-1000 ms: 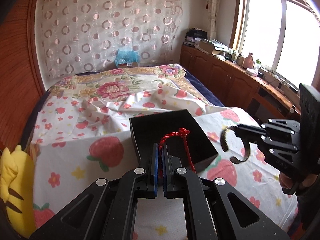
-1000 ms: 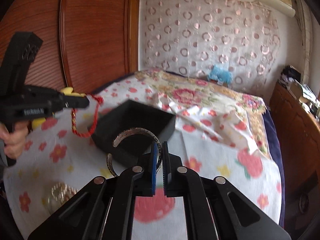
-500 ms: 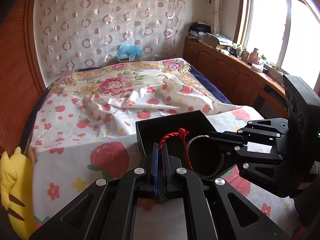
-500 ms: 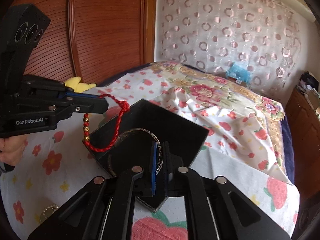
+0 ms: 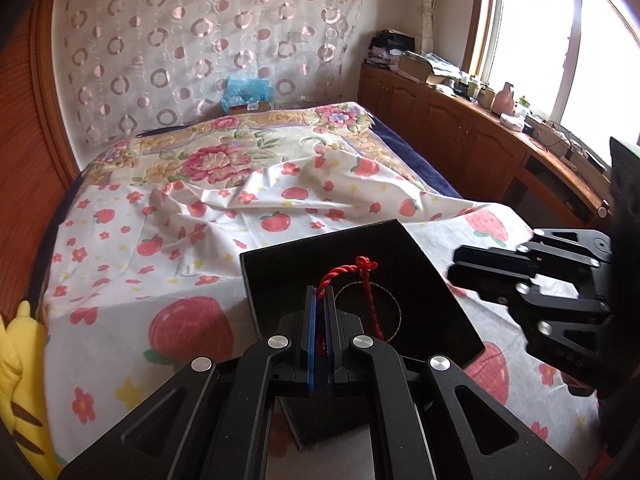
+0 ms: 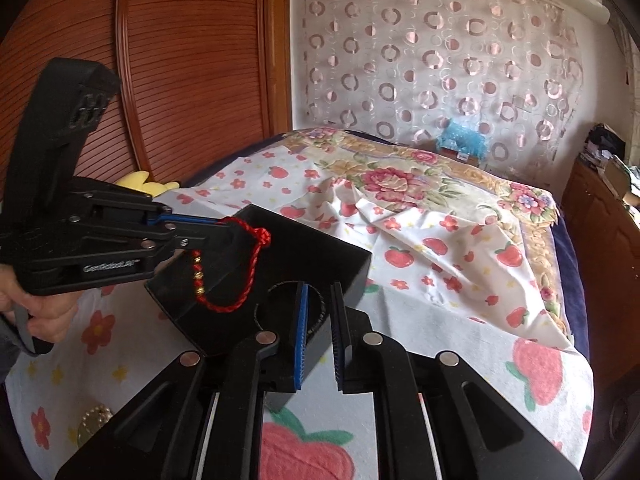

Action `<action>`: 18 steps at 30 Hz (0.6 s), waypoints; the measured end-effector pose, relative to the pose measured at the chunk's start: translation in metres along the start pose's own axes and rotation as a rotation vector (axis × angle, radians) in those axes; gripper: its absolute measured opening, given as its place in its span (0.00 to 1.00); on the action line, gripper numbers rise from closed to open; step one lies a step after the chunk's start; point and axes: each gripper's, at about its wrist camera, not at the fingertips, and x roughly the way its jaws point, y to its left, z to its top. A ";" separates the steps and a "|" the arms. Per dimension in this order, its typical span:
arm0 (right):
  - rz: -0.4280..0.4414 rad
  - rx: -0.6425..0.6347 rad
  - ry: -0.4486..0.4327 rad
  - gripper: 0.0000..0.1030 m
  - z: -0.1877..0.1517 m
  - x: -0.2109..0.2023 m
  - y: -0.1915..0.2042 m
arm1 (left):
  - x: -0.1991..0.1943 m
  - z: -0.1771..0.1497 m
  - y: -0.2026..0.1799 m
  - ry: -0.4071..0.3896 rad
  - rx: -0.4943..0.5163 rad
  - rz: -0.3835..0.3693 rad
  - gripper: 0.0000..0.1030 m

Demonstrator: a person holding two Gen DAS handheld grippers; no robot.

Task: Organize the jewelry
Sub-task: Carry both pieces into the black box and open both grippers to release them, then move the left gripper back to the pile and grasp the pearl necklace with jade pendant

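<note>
Your left claw (image 5: 319,300) is clamped on the red cord bracelet (image 5: 370,292), pinching the cord between its blue pads (image 5: 310,340) so the knotted loop sticks up in front and the rest hangs down over the open black box (image 5: 320,256). From your right wrist camera, the same red cord bracelet (image 6: 240,268) dangles from the left claw (image 6: 224,232) just above the box's near corner, its small gold beads (image 6: 198,276) strung along the hanging side. The box (image 6: 320,248) sits on the strawberry-print bedsheet (image 6: 460,320).

Your right claw (image 6: 320,320) stands apart, fingers spread with nothing between them, poised over the near edge of the box. Below it lies the silver bangle (image 6: 316,312), seemingly flat on the box floor, though the fingers hide part of it. In the left view the bangle (image 5: 394,304) shows as a thin ring inside the box, behind the hanging cord, and your right claw (image 5: 454,272) is off to the box's right side, above the sheet.

A gold-coloured piece (image 6: 94,424) rests on the sheet by your left hand (image 6: 44,312), too blurred to identify. A yellow plush toy (image 5: 16,380) leans at the bed's left edge.
</note>
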 end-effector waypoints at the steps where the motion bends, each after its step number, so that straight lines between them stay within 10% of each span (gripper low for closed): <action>1: -0.004 0.000 -0.003 0.12 -0.001 -0.003 -0.001 | 0.005 0.000 0.001 0.009 -0.001 0.000 0.06; 4: -0.017 0.002 -0.015 0.12 -0.002 -0.012 -0.002 | 0.007 -0.003 0.002 0.018 -0.010 0.013 0.28; 18: -0.054 0.035 -0.037 0.12 -0.034 -0.062 0.014 | -0.050 -0.026 -0.001 -0.055 -0.032 0.025 0.35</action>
